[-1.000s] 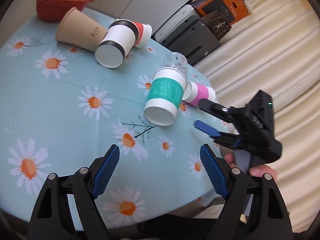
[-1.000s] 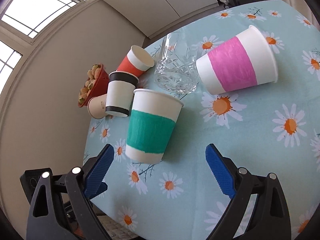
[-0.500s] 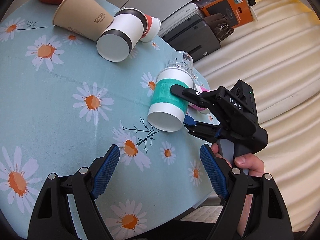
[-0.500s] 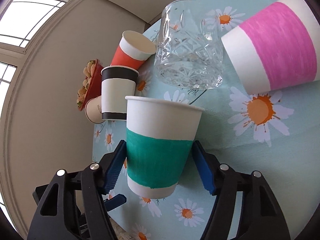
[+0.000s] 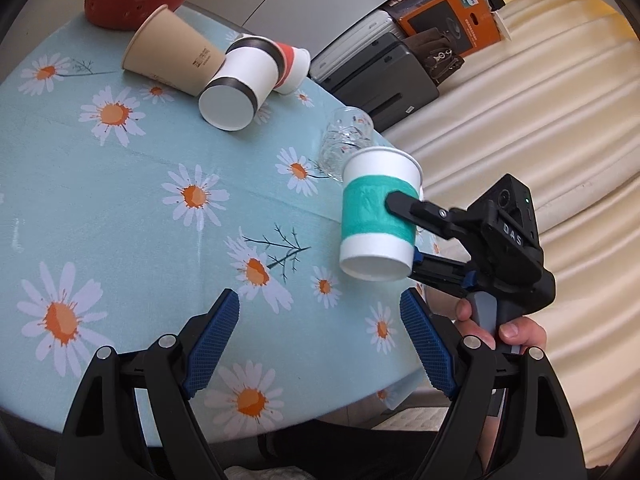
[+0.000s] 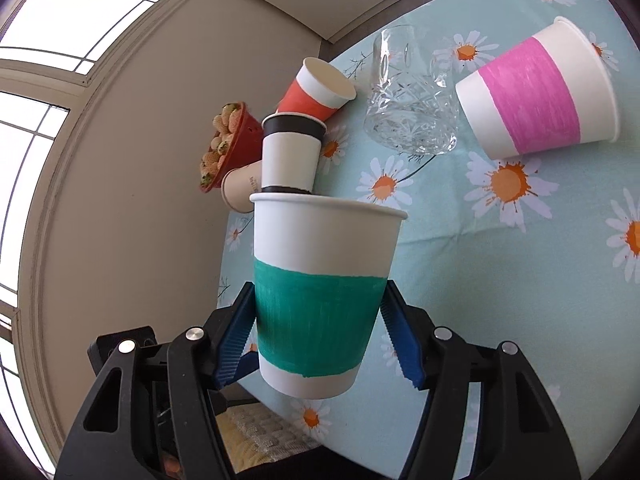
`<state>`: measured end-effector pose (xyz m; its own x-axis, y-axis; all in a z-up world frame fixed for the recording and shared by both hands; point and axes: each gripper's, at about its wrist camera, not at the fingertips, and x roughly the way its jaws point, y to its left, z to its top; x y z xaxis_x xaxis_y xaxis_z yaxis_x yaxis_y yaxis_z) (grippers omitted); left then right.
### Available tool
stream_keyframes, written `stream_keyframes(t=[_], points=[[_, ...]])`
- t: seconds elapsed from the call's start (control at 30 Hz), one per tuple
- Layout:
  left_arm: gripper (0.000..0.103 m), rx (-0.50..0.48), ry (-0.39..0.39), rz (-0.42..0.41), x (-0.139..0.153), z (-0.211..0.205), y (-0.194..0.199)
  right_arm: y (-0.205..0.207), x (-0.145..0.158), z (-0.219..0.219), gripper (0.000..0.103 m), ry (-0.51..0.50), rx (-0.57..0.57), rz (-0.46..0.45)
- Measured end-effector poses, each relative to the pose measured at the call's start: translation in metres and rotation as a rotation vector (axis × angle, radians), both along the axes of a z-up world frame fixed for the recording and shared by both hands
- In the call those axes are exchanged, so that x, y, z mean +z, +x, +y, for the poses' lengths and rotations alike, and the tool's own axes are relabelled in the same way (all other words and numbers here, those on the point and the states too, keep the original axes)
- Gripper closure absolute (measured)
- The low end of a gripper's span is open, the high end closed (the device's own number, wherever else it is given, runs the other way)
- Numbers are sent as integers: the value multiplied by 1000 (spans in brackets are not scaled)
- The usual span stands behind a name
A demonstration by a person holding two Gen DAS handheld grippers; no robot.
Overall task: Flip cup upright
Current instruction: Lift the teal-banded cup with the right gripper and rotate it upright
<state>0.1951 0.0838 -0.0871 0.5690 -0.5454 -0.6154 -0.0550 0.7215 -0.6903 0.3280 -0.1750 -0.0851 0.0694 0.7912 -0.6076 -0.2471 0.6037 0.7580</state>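
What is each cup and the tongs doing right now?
Green cup: gripped, lifted off the table, rim up.
Right tongs: shut on the green cup.
Left tongs: open, holding nothing.
Pink cup: lying on its side.
Glass: lying on its side.
Black-banded cup: lying on its side.
Orange cup: tipped over.
Brown cup: lying on its side.
Red bowl: upright, full.

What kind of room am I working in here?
Probably a home living or dining corner: a table in a daisy-print cloth, a red bowl of strawberries, and what looks like a cream sofa beside it.
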Motion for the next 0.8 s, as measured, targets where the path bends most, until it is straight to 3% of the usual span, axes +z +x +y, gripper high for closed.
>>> stream_keyframes(t=[0.2,0.43,0.8], points=[[22,-8,4,0,14,-15,-15,-35,12,-6,40,-28,58,-26],[22,9,5,45,11,-31,-39,-59,-16,-3,40,-123,83,38],[22,44,90,82,5,-32,-50,-63,-39,1,38,-231,125,57]])
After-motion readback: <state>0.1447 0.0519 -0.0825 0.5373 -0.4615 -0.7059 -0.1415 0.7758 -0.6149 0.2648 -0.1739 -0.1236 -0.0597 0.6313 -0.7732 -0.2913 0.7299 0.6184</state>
